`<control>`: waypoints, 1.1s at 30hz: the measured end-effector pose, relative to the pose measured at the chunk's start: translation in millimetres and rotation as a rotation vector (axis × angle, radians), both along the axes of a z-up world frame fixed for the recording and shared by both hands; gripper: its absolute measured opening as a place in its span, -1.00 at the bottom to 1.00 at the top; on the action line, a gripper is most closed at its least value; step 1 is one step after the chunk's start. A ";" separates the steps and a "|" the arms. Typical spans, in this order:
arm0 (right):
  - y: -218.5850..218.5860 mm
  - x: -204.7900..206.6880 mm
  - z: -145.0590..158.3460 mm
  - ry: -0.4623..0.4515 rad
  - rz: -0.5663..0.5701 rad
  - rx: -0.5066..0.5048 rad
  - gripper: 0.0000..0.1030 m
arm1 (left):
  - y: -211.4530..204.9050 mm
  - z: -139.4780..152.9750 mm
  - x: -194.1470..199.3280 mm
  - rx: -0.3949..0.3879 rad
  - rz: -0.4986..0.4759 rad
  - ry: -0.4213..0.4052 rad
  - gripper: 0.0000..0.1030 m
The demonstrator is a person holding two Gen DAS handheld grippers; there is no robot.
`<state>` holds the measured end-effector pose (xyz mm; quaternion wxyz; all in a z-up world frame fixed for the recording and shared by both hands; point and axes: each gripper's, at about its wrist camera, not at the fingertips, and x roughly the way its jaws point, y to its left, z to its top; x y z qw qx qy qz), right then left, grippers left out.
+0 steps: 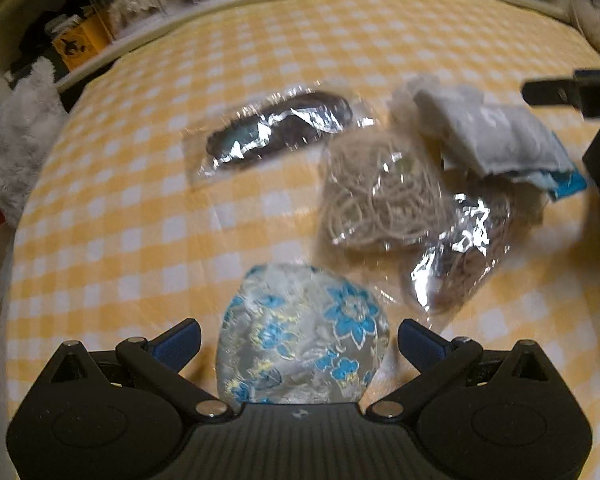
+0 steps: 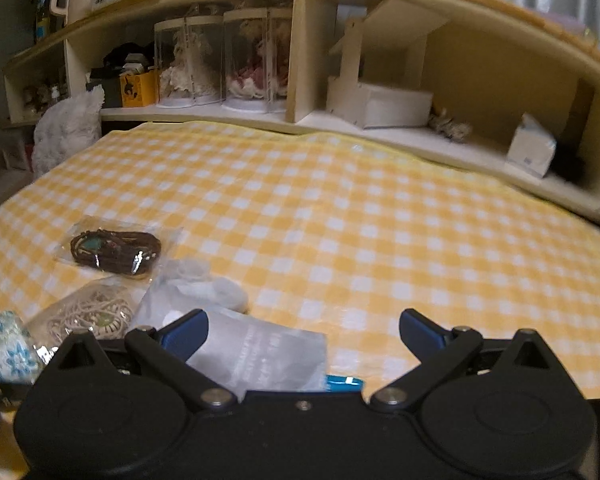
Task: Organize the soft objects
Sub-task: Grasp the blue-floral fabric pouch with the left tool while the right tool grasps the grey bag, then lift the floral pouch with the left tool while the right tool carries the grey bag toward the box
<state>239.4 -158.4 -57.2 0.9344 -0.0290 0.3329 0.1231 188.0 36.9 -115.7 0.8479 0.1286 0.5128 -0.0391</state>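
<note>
A silver pouch with blue flowers (image 1: 300,332) lies on the yellow checked cloth (image 1: 180,220), between the fingers of my left gripper (image 1: 299,340), which is open around it. Beyond it lie a bag of beige cord (image 1: 380,196), a shiny bag of brown cord (image 1: 460,256), a bagged dark bracelet (image 1: 276,132) and a grey packet (image 1: 496,136). My right gripper (image 2: 302,334) is open above the grey packet (image 2: 256,356), whose near end lies between its fingers. The bracelet bag (image 2: 116,248), beige cord bag (image 2: 92,316) and flowered pouch (image 2: 4,348) show at its left.
A shelf unit (image 2: 300,60) runs along the far edge of the cloth with clear jars (image 2: 224,60), white boxes (image 2: 384,108) and a tissue pack (image 2: 532,152). A white fluffy item (image 2: 68,132) stands at the cloth's left corner. The right gripper's body shows at the left view's right edge (image 1: 592,120).
</note>
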 end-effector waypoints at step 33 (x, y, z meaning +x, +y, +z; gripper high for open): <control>42.4 -4.8 -37.8 0.197 0.378 -0.034 0.99 | 47.2 29.9 -6.0 -0.124 0.077 -0.002 0.21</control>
